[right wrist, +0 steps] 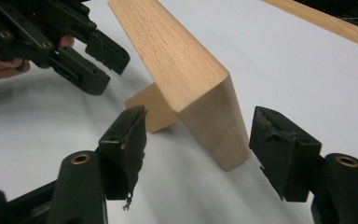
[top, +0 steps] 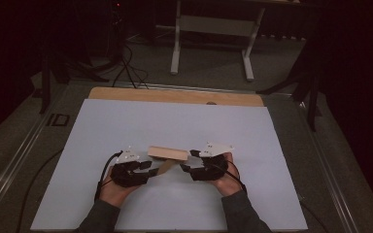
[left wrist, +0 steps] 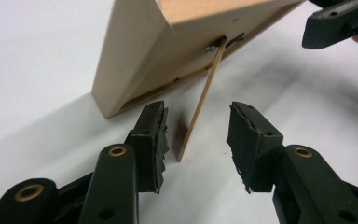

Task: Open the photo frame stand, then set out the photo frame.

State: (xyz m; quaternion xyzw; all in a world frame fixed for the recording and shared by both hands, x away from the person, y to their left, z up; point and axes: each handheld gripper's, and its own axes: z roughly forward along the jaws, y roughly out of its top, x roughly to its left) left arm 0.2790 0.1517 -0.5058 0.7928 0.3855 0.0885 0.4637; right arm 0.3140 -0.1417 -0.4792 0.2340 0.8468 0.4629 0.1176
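Picture frame (top: pixel 165 154) of pale wood, one only, stands on the white sheet (top: pixel 126 126) near its front middle, leaning back on a single thin stand leg (top: pixel 164 167). Two grippers flank it: the left gripper (top: pixel 151 171) at its left end and the right gripper (top: pixel 186 167) at its right end, each in one of the person's hands.

From the high view the frame reads as a short light bar between the two dark tools, with a strip of wooden table edge (top: pixel 175 96) beyond the sheet.

The left gripper view adds the back of the frame (left wrist: pixel 168 51): a flat brown backing, a small metal hinge (left wrist: pixel 213 45), and the stand leg (left wrist: pixel 200 105) running down from it to the sheet. That leg stands between the spread jaws of the left gripper (left wrist: pixel 197 140), and neither pad touches it.

The right gripper view gives the other side: the frame (right wrist: pixel 186 79) shows broad, bevelled moulding with clear oak-like grain and a cut end face. Its end sits between the wide-apart jaws of the right gripper (right wrist: pixel 198 140), clear of both pads. The left gripper (right wrist: pixel 79 51) appears farther off, also open.
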